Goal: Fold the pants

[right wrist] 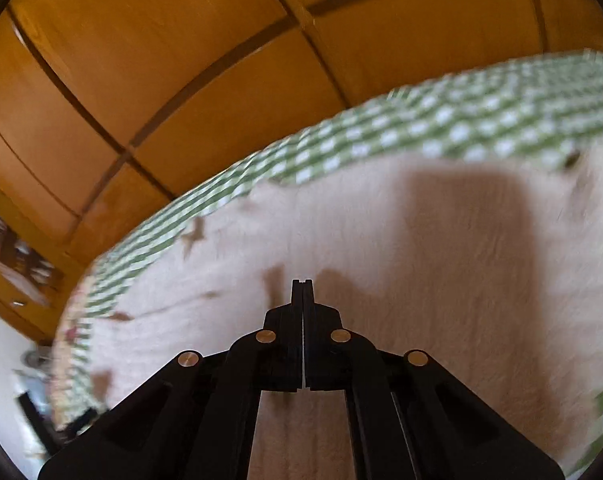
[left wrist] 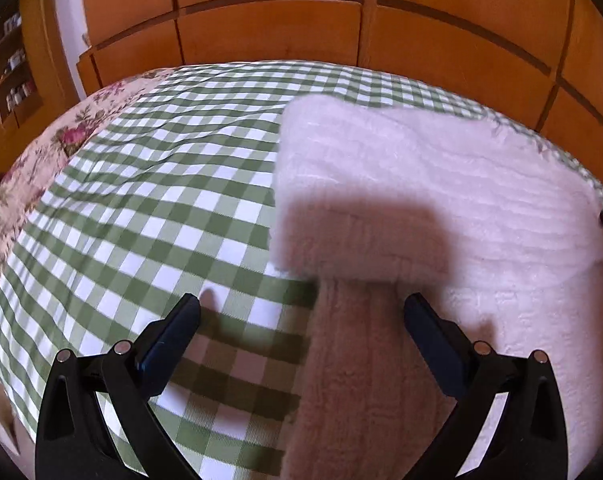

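Gingham bedspread (left wrist: 141,208) before wooden wardrobe (left wrist: 269,28)

The green-checked bedspread (left wrist: 149,200) lies bare and flat to the left of the pink fleece pants (left wrist: 441,200), giving open room there. A folded layer of the pants rises as a soft step just ahead of the wide-spread left gripper (left wrist: 301,312). The wooden wardrobe (left wrist: 269,28) walls off the bed's far edge. The right gripper (right wrist: 302,286), fingers pressed together, hovers over fleece.
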